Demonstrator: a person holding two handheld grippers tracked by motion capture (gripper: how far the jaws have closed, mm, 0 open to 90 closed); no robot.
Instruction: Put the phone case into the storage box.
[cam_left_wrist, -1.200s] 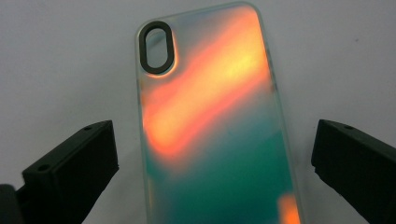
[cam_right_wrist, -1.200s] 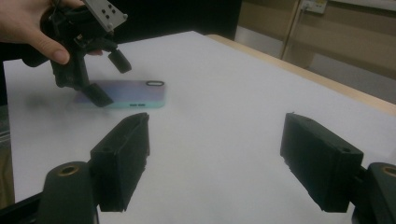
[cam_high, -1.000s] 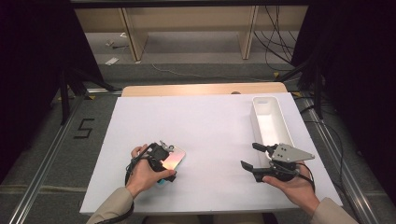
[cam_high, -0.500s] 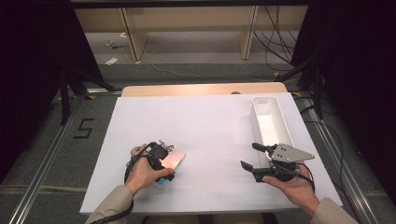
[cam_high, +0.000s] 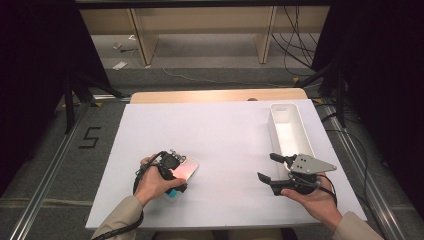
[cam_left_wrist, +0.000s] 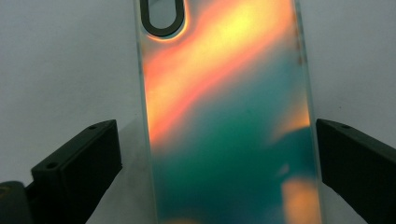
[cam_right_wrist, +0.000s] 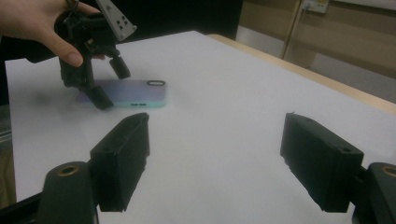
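The phone case (cam_left_wrist: 229, 116) lies flat on the white table (cam_high: 225, 135) at its near left, long axis running away from the left gripper (cam_high: 175, 167), camera cutout at the far end. The left jaws straddle its long sides without touching. The right gripper (cam_high: 272, 167) stands well apart, open and empty.

- I see the phone case (cam_left_wrist: 229, 121) in the left gripper view. It shines like a rainbow: orange and yellow toward 12 o'clock, dark green-blue toward 6 o'clock.
- Its camera hole has a dark ring.
- In the right gripper view, the case looks soft purple on top with a mint green edge.
- My left gripper (cam_high: 172, 167) is black. My right gripper (cam_high: 272, 169) is black with a grey plate on top.
- The table (cam_high: 220, 135) is white with a light wood edge at 12 o'clock.
- The tray (cam_high: 289, 132) at 2 o'clock is white.
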